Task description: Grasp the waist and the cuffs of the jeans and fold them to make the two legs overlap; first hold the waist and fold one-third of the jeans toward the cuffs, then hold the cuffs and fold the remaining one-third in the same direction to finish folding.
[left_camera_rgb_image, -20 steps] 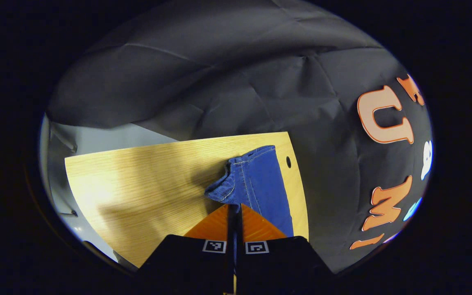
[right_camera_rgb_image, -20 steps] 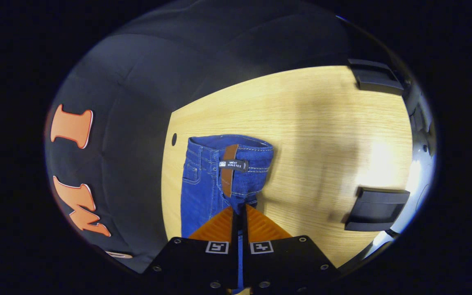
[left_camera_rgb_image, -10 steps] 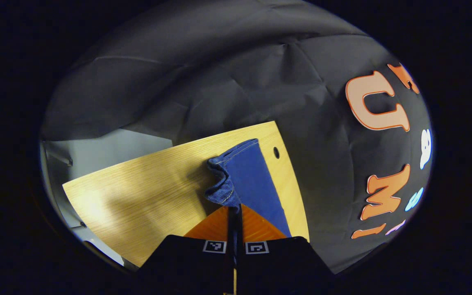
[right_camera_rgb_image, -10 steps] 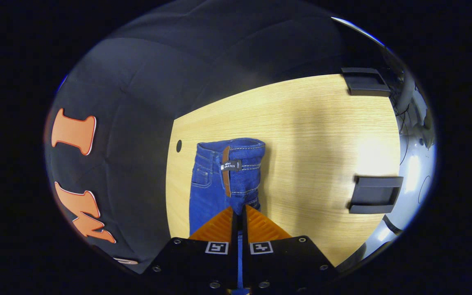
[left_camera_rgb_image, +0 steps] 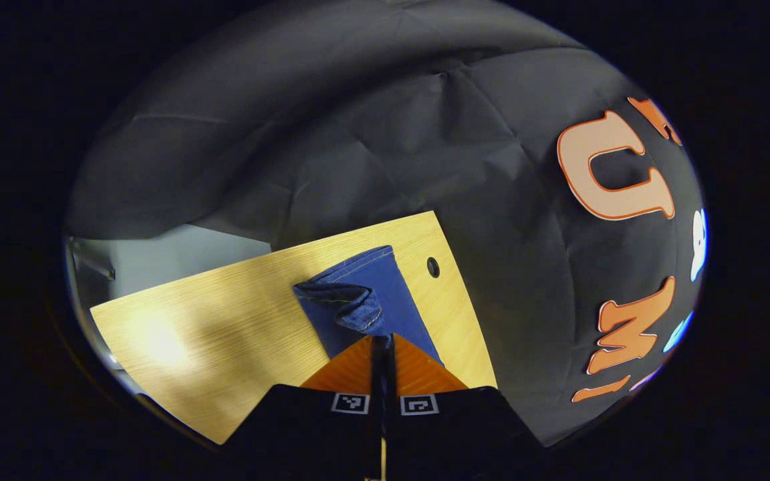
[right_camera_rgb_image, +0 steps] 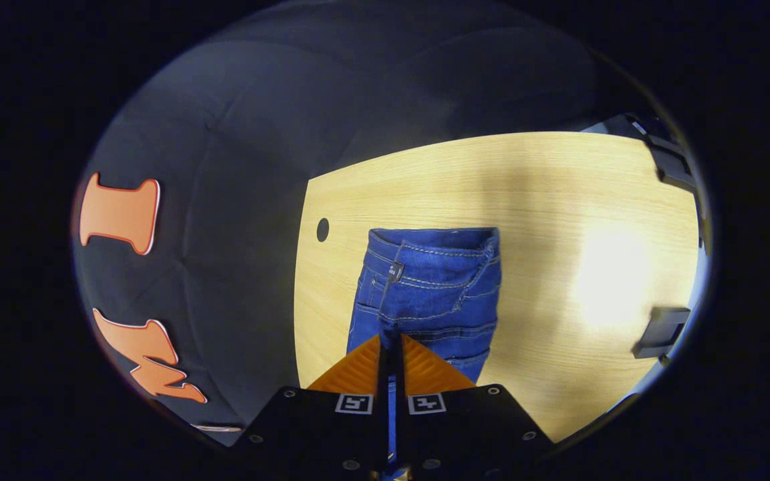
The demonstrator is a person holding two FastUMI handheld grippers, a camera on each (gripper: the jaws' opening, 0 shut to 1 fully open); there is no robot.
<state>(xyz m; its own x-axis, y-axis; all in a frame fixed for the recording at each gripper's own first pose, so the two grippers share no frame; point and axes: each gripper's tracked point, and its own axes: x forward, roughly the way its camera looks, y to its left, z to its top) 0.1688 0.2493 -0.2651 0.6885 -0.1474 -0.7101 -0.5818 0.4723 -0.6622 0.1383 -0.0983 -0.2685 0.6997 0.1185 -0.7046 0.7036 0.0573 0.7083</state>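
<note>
The pair of dark blue denim jeans [right_camera_rgb_image: 428, 294] lies on the pale, fine-grained wooden tabletop [right_camera_rgb_image: 545, 200], directly ahead of both hand-held grippers. In the right gripper view the cloth shows pale contrast stitching along waistband and seams, a small dark tag at the waistband, and soft curved folds across the seat; the waist end is farthest from this gripper. A small round dark hole [right_camera_rgb_image: 323, 230] pierces the tabletop ahead and to the left of the jeans, close to the table's rounded edge.

The right hand-held gripper [right_camera_rgb_image: 390, 342] has its two ribbed fingers drawn together on a fold of denim, with blue cloth visible in the narrow slit between them.

In the left gripper view a smooth flat leg of the jeans [left_camera_rgb_image: 375, 300] stretches away along the tabletop [left_camera_rgb_image: 211, 321], and a bunched, stitched hem is curled over on top of it just ahead of the fingertips. The left hand-held gripper [left_camera_rgb_image: 381, 341] is likewise closed, pinching that rumpled denim edge. The same round hole [left_camera_rgb_image: 433, 267] sits ahead and right.
</note>
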